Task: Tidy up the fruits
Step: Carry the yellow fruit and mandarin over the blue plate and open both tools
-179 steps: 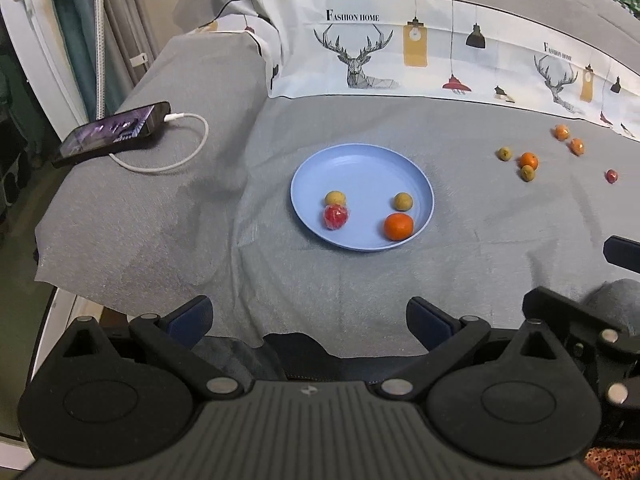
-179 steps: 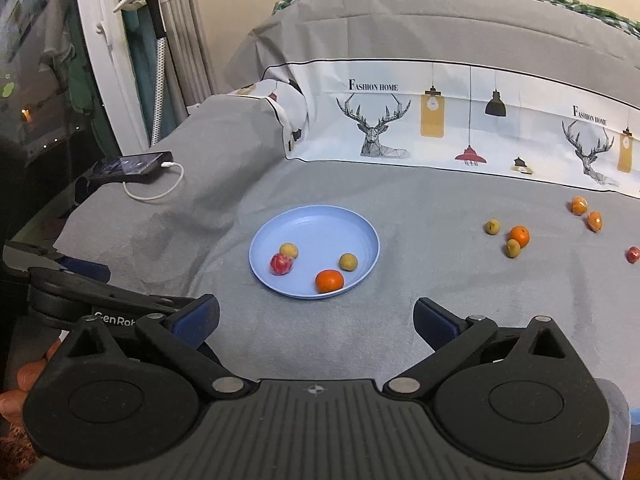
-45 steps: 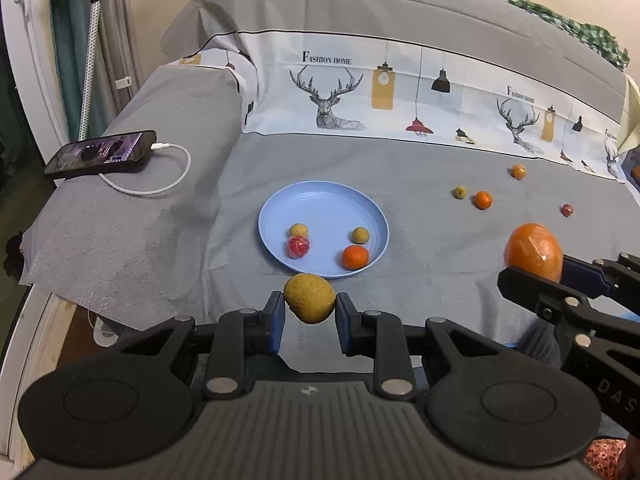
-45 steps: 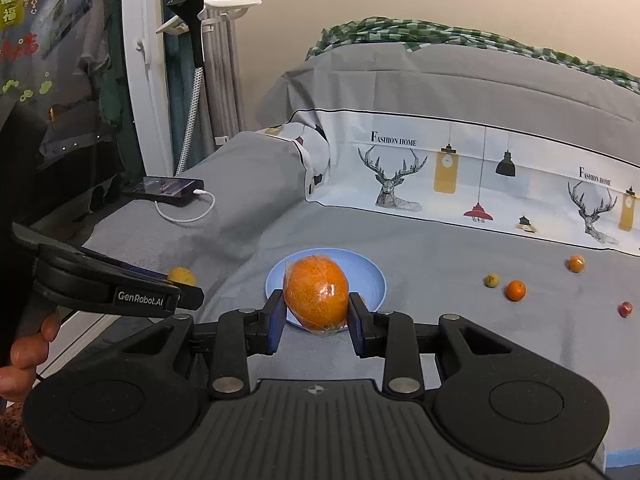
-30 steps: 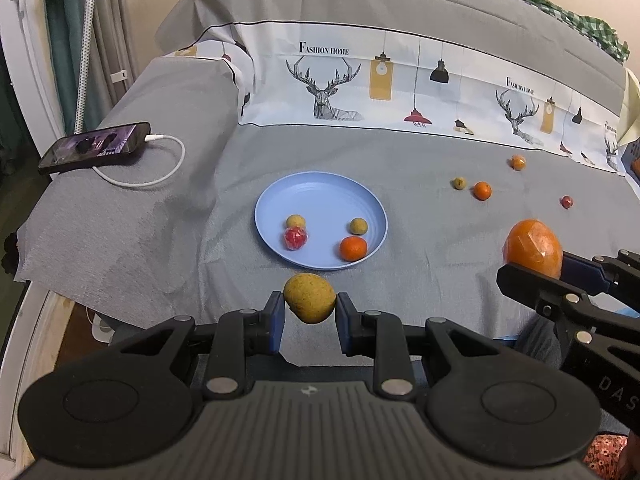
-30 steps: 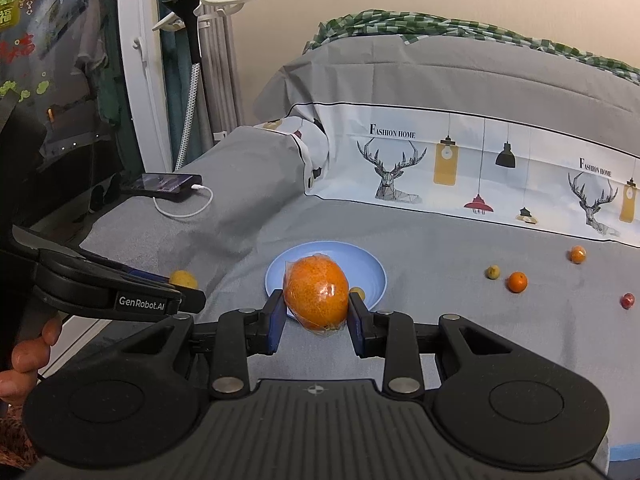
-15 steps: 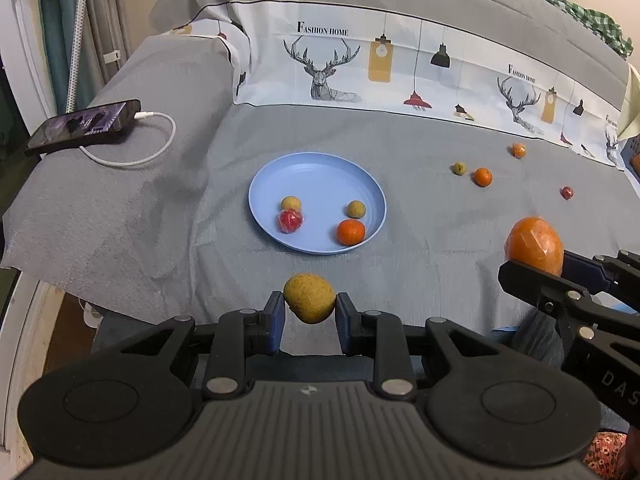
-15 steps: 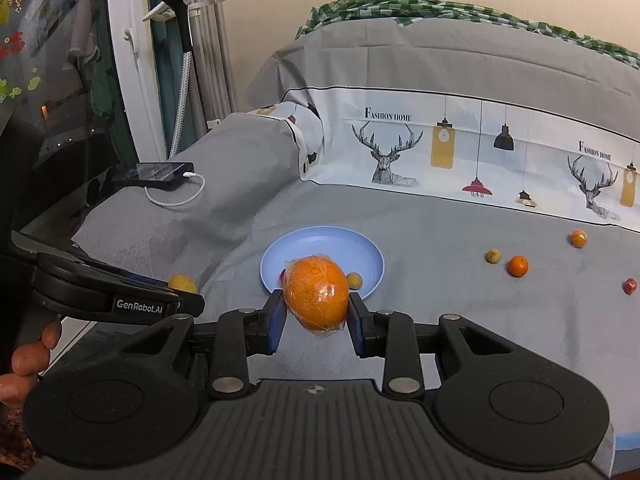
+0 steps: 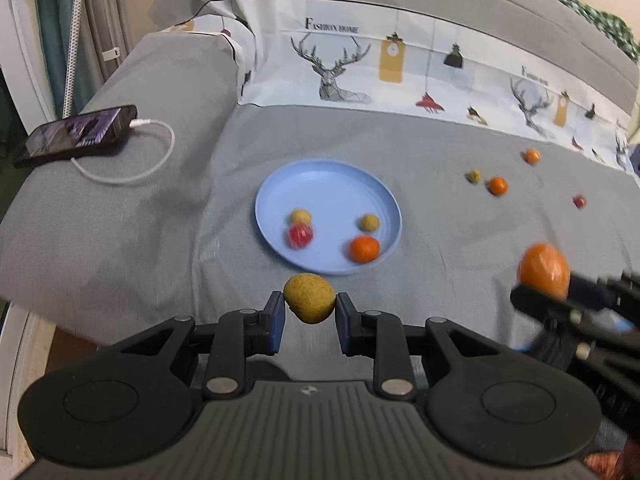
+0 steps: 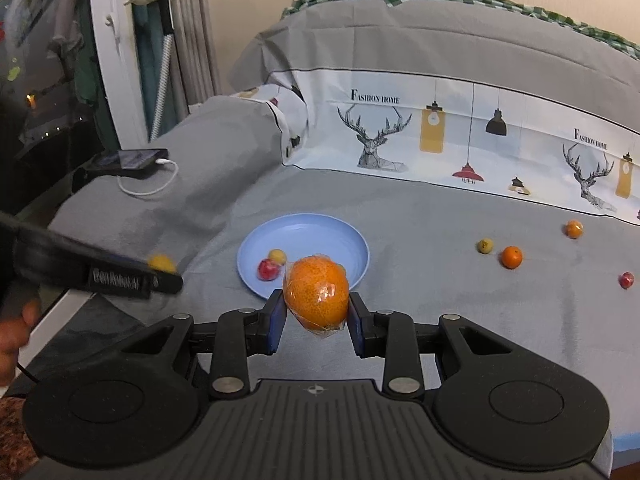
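Observation:
My left gripper is shut on a small yellow-brown fruit, held just short of the near rim of the blue plate. On the plate lie a red fruit, an orange one and two small yellow ones. My right gripper is shut on a plastic-wrapped orange, in front of the same plate. That orange also shows at the right of the left wrist view. Several small fruits lie loose on the grey sheet to the right.
A phone on a white cable lies on the raised left part of the bed. A pillow with deer print runs along the back. A hand holds the left gripper by the bed's left edge.
Both grippers have moved forward and a little down toward the plate, each still holding its fruit. The plate now looks larger and nearer in both views.

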Motion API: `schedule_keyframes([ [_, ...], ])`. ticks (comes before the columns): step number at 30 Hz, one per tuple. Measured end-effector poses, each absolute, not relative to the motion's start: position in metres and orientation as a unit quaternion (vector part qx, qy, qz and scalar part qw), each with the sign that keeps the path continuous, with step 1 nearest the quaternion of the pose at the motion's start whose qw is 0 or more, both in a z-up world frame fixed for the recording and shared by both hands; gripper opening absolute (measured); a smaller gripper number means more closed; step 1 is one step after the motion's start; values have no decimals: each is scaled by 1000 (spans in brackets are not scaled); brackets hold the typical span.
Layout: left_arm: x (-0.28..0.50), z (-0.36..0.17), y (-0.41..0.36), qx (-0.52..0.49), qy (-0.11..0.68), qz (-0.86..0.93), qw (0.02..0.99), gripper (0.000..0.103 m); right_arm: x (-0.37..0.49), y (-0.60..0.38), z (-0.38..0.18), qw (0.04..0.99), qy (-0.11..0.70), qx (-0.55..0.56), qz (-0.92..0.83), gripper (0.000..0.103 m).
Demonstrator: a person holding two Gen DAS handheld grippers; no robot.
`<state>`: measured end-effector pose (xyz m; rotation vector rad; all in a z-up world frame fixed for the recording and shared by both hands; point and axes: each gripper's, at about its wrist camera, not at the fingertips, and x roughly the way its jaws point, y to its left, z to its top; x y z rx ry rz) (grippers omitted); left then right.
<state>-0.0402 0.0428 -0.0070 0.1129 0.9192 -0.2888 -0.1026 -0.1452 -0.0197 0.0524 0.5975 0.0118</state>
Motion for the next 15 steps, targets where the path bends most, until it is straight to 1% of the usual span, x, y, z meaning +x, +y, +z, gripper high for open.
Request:
schedule_keyframes([
  [4, -6, -6, 37, 49, 448, -134, 883, 30, -79, -146, -26, 953, 302, 22, -4, 34],
  [9, 36, -12, 20, 72, 451, -129, 880, 30, -36, -149, -35, 948, 318, 22, -3, 34],
  [15, 83, -31, 4, 80, 465, -125, 873, 30, 19, -155, -55, 941, 339, 25, -3, 34],
])
